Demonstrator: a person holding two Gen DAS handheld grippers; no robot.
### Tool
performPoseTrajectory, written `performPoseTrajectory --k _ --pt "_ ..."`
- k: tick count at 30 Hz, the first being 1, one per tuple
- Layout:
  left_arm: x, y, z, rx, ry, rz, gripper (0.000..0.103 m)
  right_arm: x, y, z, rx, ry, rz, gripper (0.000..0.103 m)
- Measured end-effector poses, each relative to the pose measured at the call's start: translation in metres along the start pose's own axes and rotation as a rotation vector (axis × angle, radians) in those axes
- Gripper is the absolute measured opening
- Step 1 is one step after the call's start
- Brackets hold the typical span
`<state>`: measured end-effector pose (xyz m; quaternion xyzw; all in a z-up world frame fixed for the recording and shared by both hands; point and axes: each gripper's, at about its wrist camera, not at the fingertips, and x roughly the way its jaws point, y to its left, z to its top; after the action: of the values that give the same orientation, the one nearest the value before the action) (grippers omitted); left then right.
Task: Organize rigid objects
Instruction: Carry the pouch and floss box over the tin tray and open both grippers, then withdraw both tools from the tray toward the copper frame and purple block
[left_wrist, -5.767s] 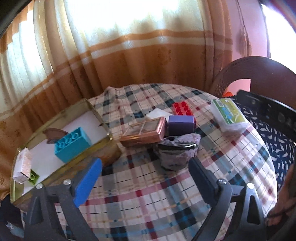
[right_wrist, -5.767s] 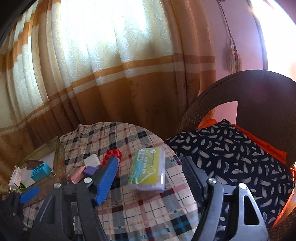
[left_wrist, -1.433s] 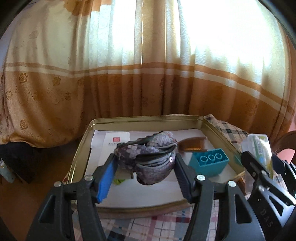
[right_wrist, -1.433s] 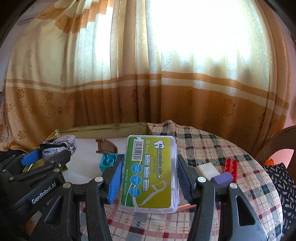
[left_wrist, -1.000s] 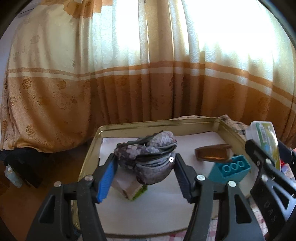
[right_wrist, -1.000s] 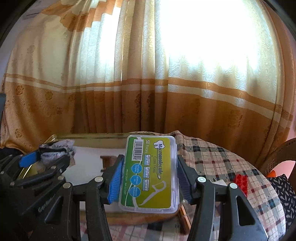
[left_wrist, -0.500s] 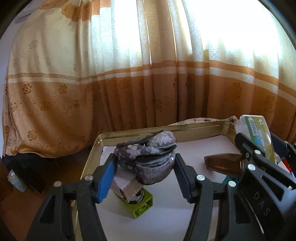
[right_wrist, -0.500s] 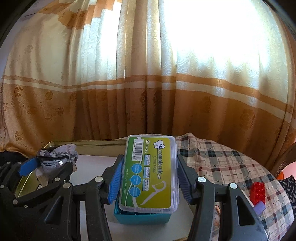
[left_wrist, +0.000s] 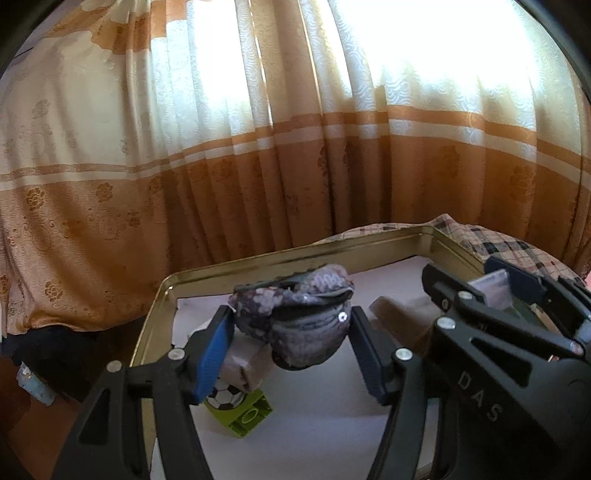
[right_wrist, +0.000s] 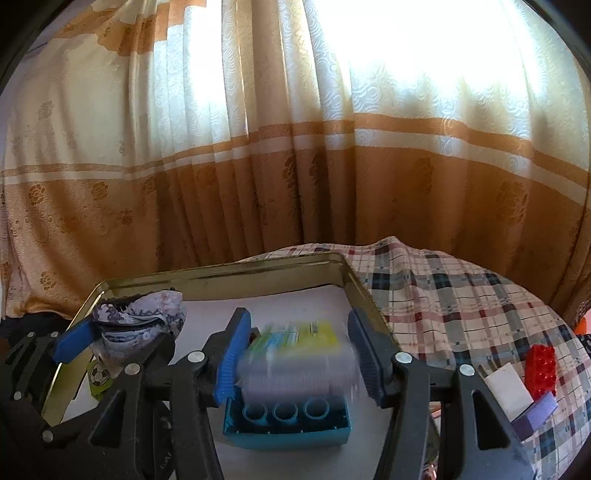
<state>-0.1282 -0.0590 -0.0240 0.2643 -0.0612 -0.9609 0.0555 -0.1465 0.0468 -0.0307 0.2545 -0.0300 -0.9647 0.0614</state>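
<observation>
As both tools let go over the tray, two very different things are coming free. The purse is soft, light fabric with a stiff clasp frame along its mouth. It sags and bulges between the pads of the left tool, whose jaws are opening while the cloth touches both pads. It hangs above the tray's left half, over a green brick. Squeezed at the belly it simply gives, so I judge the frame near the top to be the surer hold. A drop should not hurt it.

The floss box is thin, smooth, rigid plastic: light, slippery, and likely to crack if pinched hard. Its long flat sides suit the pads best. The right tool is opening too, and the box shows as a blur between the jaws, apparently slipping loose. It sits just above a teal brick in the tray's right half and may land tilted on the studs and slide off.

Right of the tray, on the plaid desk, a red brick, a white block and a purple block lie close together. All look hard and easy to pinch.
</observation>
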Motion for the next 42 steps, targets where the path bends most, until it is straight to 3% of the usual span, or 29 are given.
performPoseTrajectory --k 1,2,3,5,11,20,30,42 --pt "0.000 0.000 0.000 -0.003 -0.002 0.010 0.068 0.000 -0.002 0.000 0.005 -0.002 -0.005 0.069" --pt "0.000 0.001 0.000 -0.006 -0.006 0.010 0.076 -0.001 -0.003 0.000 0.012 -0.008 0.003 0.075" --pt "-0.002 0.001 0.000 -0.012 -0.015 0.010 0.090 -0.004 -0.004 -0.001 0.017 -0.018 0.013 0.089" --pt "-0.009 0.003 -0.002 -0.021 -0.047 0.018 0.103 -0.012 -0.005 -0.002 0.016 -0.051 0.012 0.095" --pt "-0.013 0.008 -0.002 -0.038 -0.073 0.031 0.103 -0.030 -0.007 -0.006 0.015 -0.112 -0.028 0.096" --pt "-0.019 0.018 -0.010 -0.111 -0.049 0.076 0.103 -0.056 -0.010 -0.013 -0.001 -0.189 -0.103 0.096" --pt "-0.033 0.011 -0.016 -0.103 -0.058 0.139 0.103 -0.075 -0.014 -0.021 -0.025 -0.211 -0.168 0.096" --pt "-0.033 0.009 -0.024 -0.161 0.014 0.088 0.103 -0.090 -0.025 -0.029 -0.037 -0.209 -0.193 0.096"
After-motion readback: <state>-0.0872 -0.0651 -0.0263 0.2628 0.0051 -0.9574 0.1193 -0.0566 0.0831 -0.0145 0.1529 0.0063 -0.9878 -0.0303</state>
